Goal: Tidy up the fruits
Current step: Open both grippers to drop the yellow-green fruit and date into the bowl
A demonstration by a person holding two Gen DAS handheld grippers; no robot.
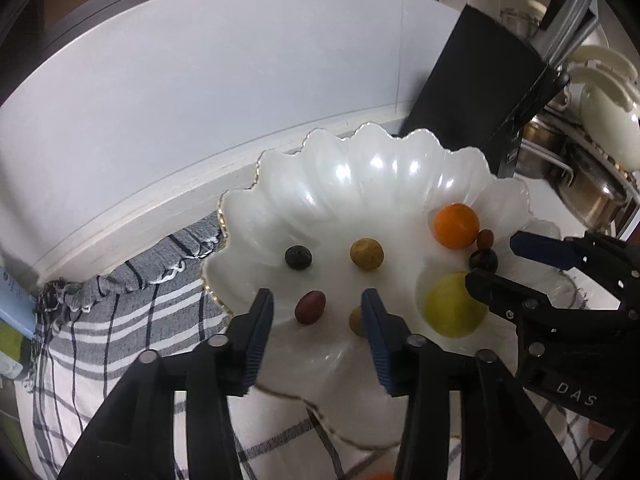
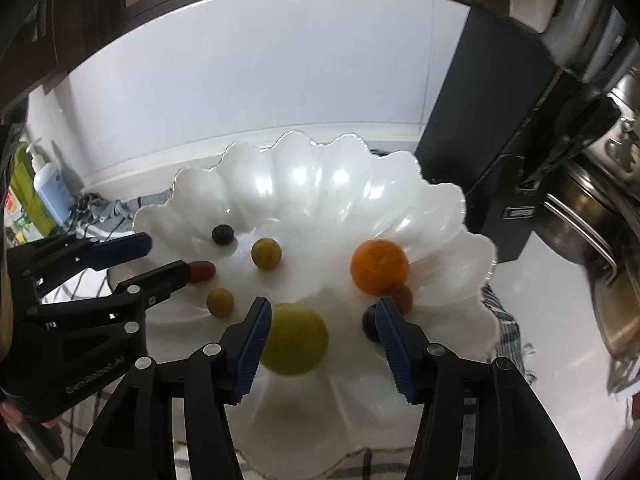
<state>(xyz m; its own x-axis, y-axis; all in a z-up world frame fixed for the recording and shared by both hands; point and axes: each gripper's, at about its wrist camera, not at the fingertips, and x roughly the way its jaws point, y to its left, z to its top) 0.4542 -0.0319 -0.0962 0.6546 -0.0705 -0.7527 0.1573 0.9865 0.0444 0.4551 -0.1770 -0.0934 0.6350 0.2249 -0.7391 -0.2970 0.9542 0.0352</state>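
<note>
Both grippers hang over the scalloped white dish [image 1: 360, 168], and neither holds anything. The left gripper [image 1: 318, 302] has its jaws spread wide above the near part of the dish, with the reddish-brown oval fruit [image 1: 310, 308] lying between the fingertips and a small tan fruit [image 1: 356, 322] partly tucked behind the right-hand finger. Further in sit a dark blueberry [image 1: 298, 257] and a mottled yellow-brown ball [image 1: 367, 254], well apart from each other.

Over to the right gripper [image 2: 322, 316], also gaping open: the big yellow-green fruit [image 2: 296, 340] rests on the dish just beside its left finger (touching or not, hard to tell), and a dark round fruit [image 2: 370, 326] peeks out by the other finger. The orange [image 2: 379, 266] sits deeper in, with a small brown fruit [image 2: 402, 296] right against it. The dish stands on a grey-striped cloth [image 1: 120, 320] spread on the counter [image 2: 552, 312], with a black box [image 1: 472, 92] behind.
</note>
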